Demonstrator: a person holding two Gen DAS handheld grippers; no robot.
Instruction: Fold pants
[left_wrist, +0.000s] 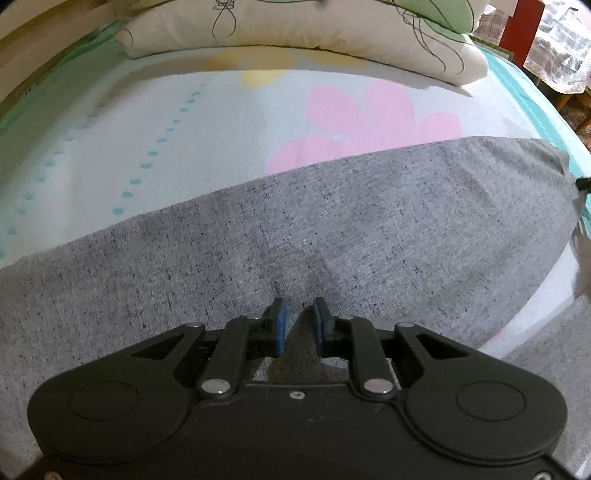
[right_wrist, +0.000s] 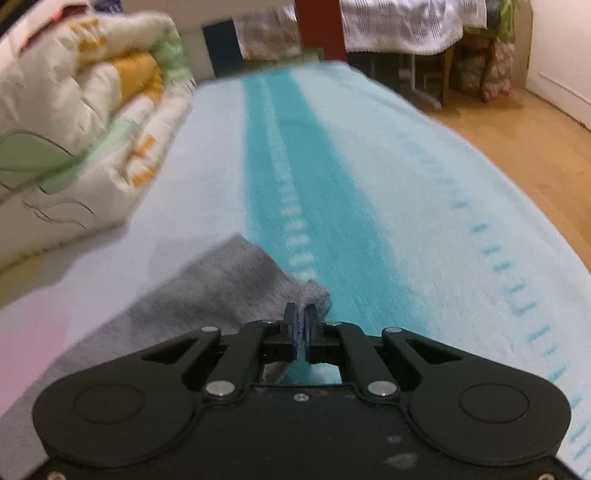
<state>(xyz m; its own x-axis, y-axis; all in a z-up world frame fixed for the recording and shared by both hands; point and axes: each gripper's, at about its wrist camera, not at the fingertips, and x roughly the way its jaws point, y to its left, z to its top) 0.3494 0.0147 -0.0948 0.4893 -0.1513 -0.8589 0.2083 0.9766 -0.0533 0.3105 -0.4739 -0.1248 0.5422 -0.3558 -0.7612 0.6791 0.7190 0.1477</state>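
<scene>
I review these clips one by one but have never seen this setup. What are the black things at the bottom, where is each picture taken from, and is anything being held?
No robot here: a person holds a handheld claw in each hand, with a camera looking along its fingers. One picture is from the left claw, the other from the right claw. Grey pants lie on a bed sheet printed with flowers, with a folded quilt beyond. The left claw is open above the fabric, gripping nothing. The right claw is shut on an end of the pants.
</scene>
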